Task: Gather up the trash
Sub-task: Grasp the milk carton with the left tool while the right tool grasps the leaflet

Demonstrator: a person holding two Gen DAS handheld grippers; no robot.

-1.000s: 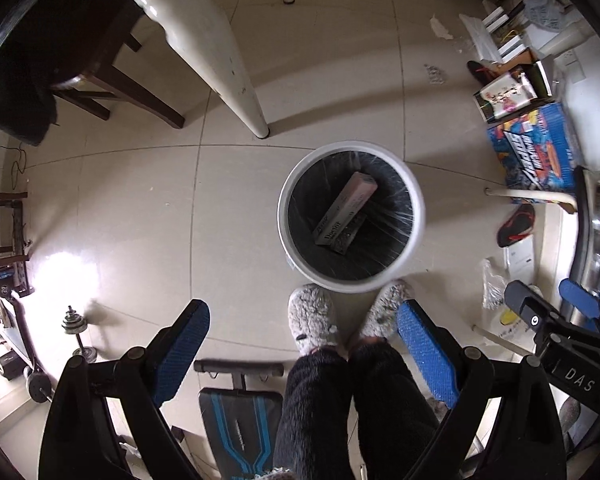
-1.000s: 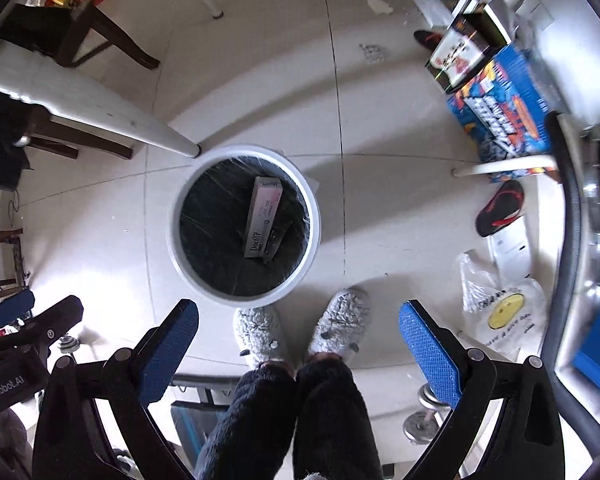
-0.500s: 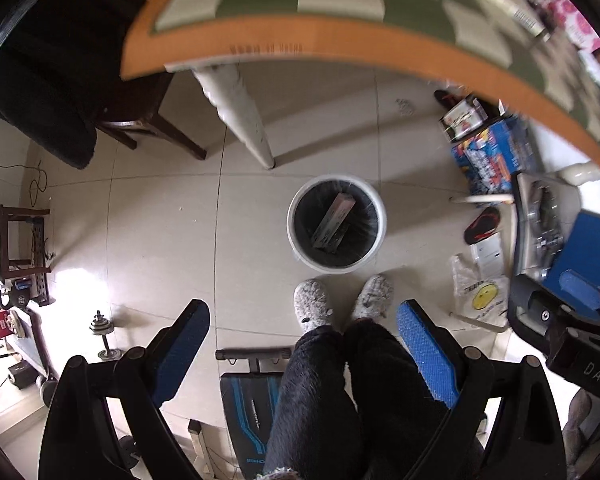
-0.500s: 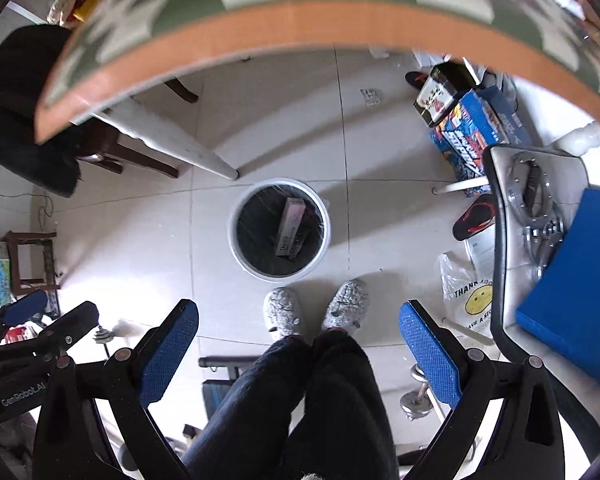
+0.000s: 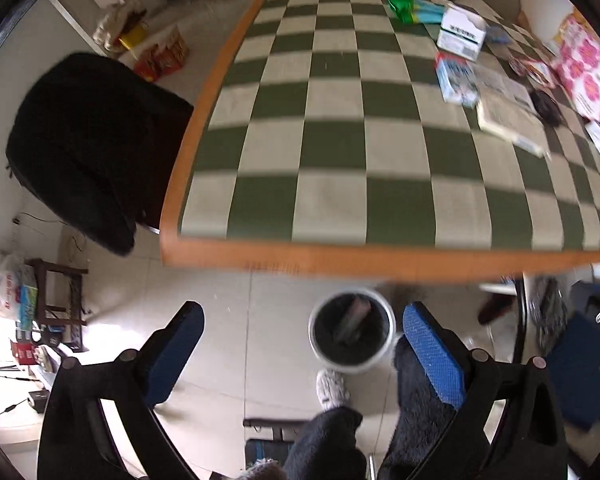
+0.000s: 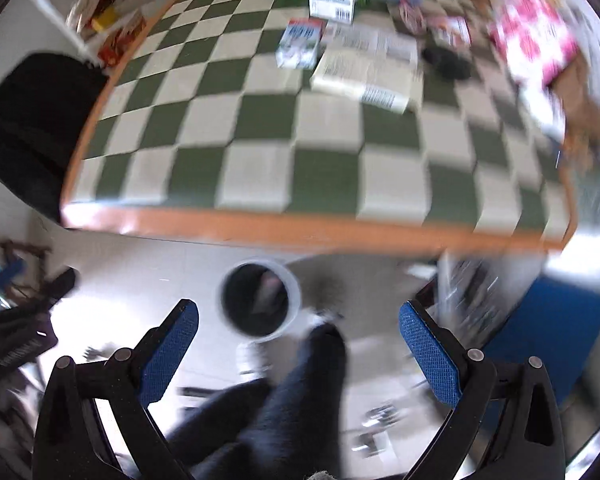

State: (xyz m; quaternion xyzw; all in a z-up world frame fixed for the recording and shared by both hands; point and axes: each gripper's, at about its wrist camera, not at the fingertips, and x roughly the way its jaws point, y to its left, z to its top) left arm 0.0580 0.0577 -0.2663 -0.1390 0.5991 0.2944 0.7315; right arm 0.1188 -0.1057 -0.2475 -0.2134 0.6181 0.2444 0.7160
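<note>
White-rimmed bin (image 5: 352,330) stood on the floor below the checkered desk (image 5: 380,256), a box (image 5: 354,316) inside. Left tool (image 5: 304,356) was opening, empty; right tool (image 6: 300,354) gaped, empty.

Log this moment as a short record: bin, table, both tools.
bin: white bin on the floor by the table's near edge, dark liner, a box inside
table: checked top, boxes and papers at its far right
left tool: jaws opening, nothing between them
right tool: open, empty
person: slipper next to the bin
</note>
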